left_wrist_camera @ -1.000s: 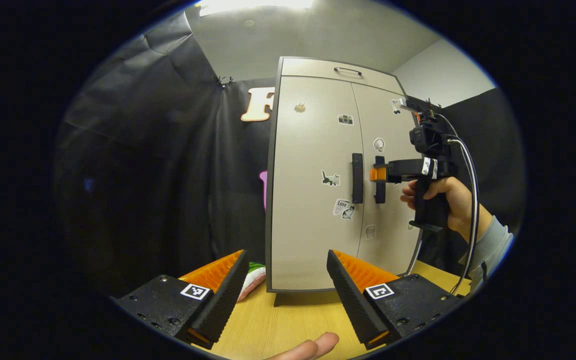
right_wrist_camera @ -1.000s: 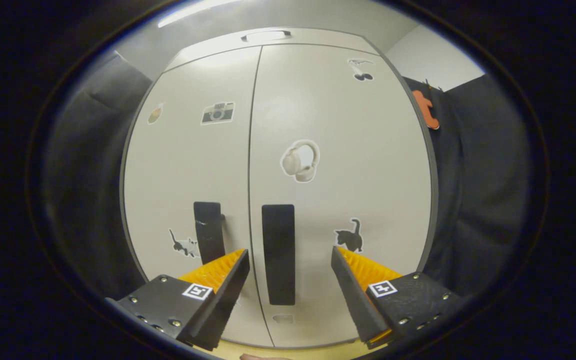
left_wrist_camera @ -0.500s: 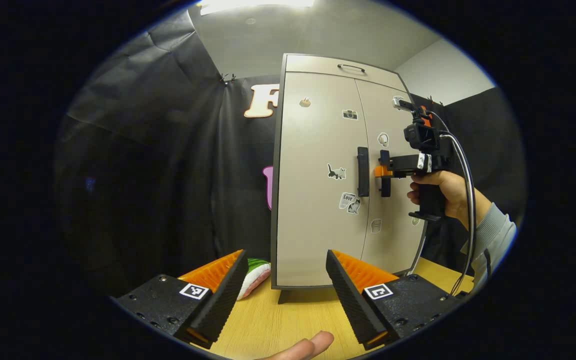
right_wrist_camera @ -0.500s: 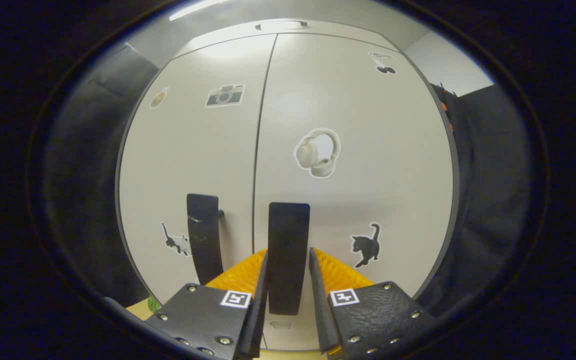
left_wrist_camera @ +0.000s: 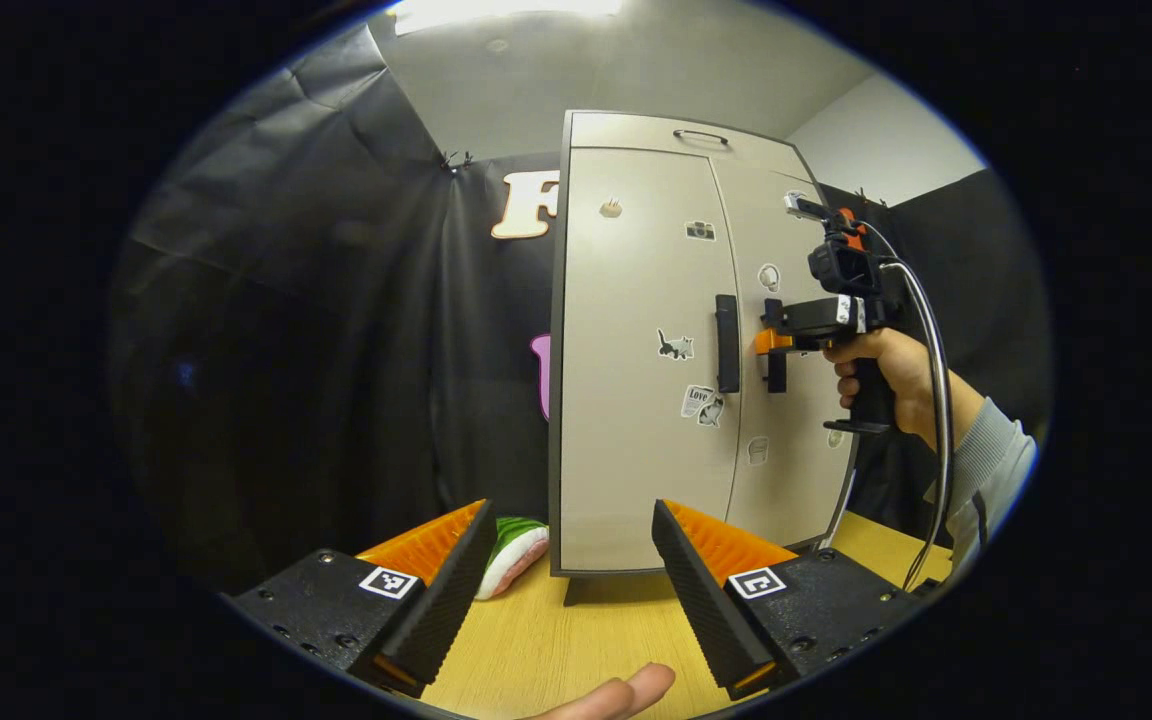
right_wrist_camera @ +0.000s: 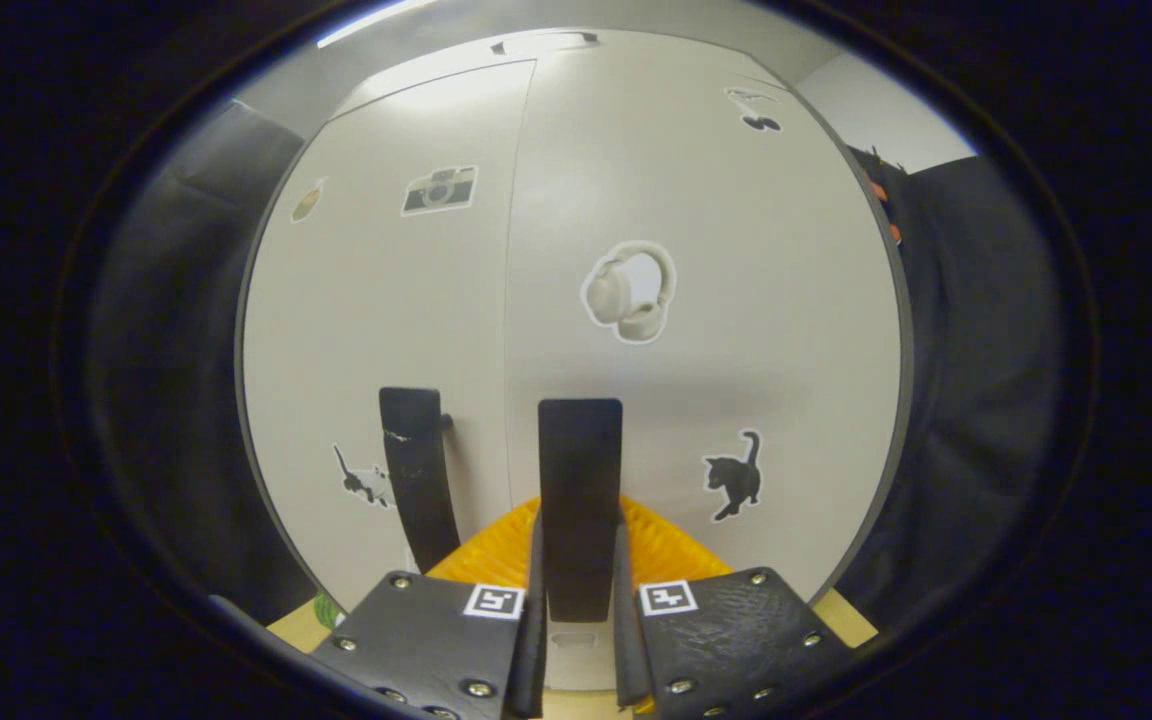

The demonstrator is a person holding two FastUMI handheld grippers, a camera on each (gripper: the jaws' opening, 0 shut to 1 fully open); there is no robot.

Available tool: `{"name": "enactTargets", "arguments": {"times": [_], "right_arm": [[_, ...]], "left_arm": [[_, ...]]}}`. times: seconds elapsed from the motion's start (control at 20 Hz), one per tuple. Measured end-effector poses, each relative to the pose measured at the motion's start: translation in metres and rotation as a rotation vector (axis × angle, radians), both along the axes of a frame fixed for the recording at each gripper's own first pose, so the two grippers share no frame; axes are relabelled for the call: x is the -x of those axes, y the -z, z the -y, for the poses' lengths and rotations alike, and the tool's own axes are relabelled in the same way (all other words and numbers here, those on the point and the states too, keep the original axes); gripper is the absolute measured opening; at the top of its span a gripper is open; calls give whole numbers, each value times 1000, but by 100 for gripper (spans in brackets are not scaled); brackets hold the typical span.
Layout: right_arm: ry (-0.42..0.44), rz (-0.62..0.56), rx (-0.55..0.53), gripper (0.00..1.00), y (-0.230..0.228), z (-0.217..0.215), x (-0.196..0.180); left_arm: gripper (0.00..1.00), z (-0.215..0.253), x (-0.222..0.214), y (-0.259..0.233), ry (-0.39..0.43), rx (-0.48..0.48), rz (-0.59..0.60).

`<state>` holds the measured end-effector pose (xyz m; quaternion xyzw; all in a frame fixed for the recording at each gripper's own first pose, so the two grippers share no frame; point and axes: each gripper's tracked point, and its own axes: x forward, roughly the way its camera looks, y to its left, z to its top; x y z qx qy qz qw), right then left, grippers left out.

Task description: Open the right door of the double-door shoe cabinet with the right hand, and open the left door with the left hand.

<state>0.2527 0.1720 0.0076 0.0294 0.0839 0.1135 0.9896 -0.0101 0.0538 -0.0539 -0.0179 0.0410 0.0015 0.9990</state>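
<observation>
While the shoe cabinet (left_wrist_camera: 636, 380) stands upright on the wooden bench (left_wrist_camera: 576, 640), its right door (right_wrist_camera: 696, 330) looks pulled just a crack proud of the left door (right_wrist_camera: 376, 330). The right tongs (right_wrist_camera: 576, 600) are clamped onto the right handle (right_wrist_camera: 579, 480). The left tongs (left_wrist_camera: 566, 570) hang wide open, well back from the left handle (left_wrist_camera: 727, 343).
</observation>
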Motion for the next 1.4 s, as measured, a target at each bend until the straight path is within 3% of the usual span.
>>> {"name": "enactTargets", "arguments": {"times": [0.3,0.35,0.7,1.1,1.25,1.4], "right_arm": [[-80,-3,4,28,9,8,23],[-92,-4,-2,21,13,5,16],[-51,5,10,21,12,2,10],[-61,-38,-13,21,12,-1,8],[-78,-40,-4,24,12,-2,6],[-56,-35,-16,35,16,-3,-4]], "left_arm": [[97,19,6,-7,33,-9,12],[97,21,7,-9,36,-15,16],[97,13,11,-14,14,-19,41],[98,4,4,-3,10,14,31],[97,2,2,3,7,21,13],[97,1,-1,5,8,23,9]]}}
